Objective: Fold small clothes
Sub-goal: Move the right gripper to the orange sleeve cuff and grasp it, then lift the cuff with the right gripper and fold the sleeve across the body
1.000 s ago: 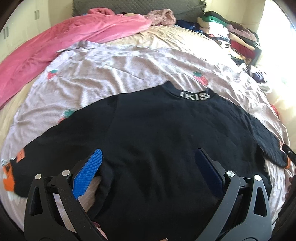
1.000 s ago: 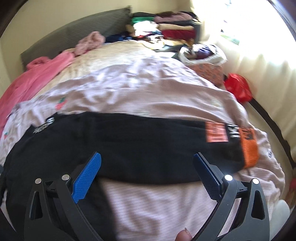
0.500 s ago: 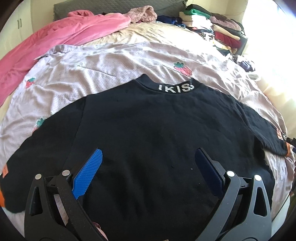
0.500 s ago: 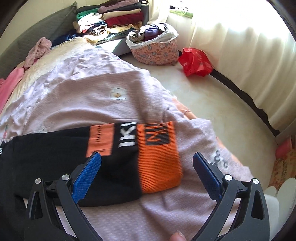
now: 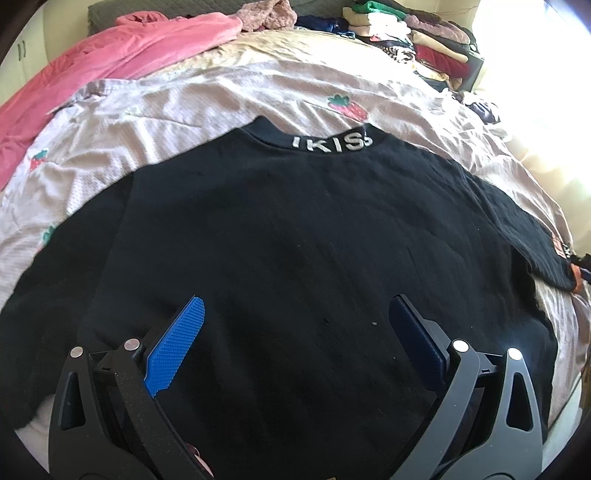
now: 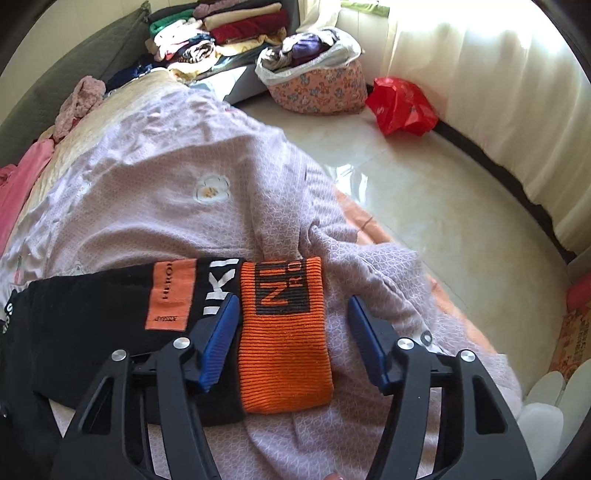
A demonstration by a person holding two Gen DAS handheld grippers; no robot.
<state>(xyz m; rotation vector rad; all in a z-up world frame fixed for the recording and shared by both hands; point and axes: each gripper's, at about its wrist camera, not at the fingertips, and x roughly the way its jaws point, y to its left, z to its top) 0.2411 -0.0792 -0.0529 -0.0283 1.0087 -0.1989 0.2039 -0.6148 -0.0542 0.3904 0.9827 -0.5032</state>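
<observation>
A black sweater (image 5: 295,236) lies flat, back up, on the lilac bed sheet (image 5: 184,103), with white letters on its collar (image 5: 330,142). My left gripper (image 5: 295,306) is open and empty, hovering over the sweater's lower body. In the right wrist view the sweater's right sleeve (image 6: 92,314) lies stretched out and ends in an orange ribbed cuff (image 6: 284,332). My right gripper (image 6: 291,299) is open with its jaws on either side of the cuff, partly narrowed, not gripping it.
A pink blanket (image 5: 110,55) lies at the bed's far left. Folded clothes (image 5: 417,33) are stacked at the far right. Beside the bed are a floral basket (image 6: 314,88) and a red bag (image 6: 399,107) on the tiled floor (image 6: 424,199).
My right gripper swung right along the sleeve to the orange cuff, moved closer and narrowed its jaws around it. My left gripper shifted right over the sweater's body.
</observation>
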